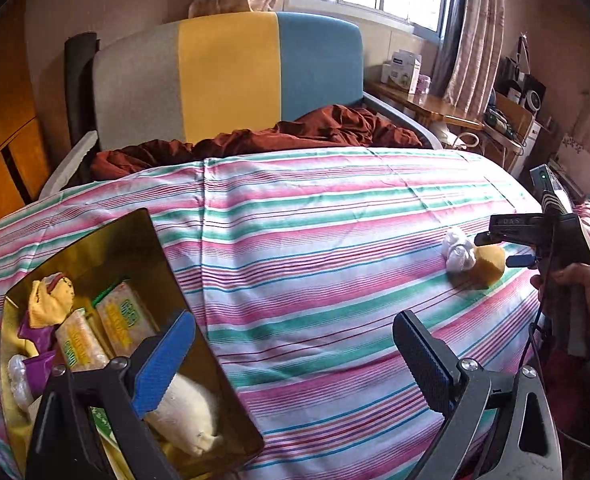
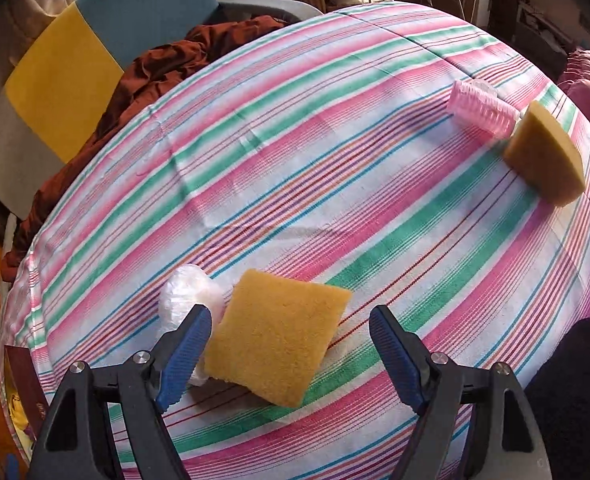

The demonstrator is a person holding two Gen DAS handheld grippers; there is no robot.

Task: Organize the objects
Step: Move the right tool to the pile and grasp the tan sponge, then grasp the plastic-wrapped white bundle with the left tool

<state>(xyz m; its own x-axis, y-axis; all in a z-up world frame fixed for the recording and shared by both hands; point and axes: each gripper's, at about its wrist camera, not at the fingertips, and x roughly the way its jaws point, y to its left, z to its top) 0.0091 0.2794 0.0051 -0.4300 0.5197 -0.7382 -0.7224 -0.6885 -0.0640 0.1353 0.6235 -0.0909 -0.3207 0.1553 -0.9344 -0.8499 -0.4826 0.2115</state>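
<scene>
Striped bedcover [image 2: 295,160] — yellow sponge [image 2: 275,340] flat between right tool's [image 2: 291,344] spread, untouching jaws.

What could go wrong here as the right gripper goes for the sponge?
The open right gripper straddles the yellow sponge, but its left finger sits against the clear plastic ball; closing might pinch or knock it away. The striped sheet is soft, so a deep closing could snag fabric too.
</scene>
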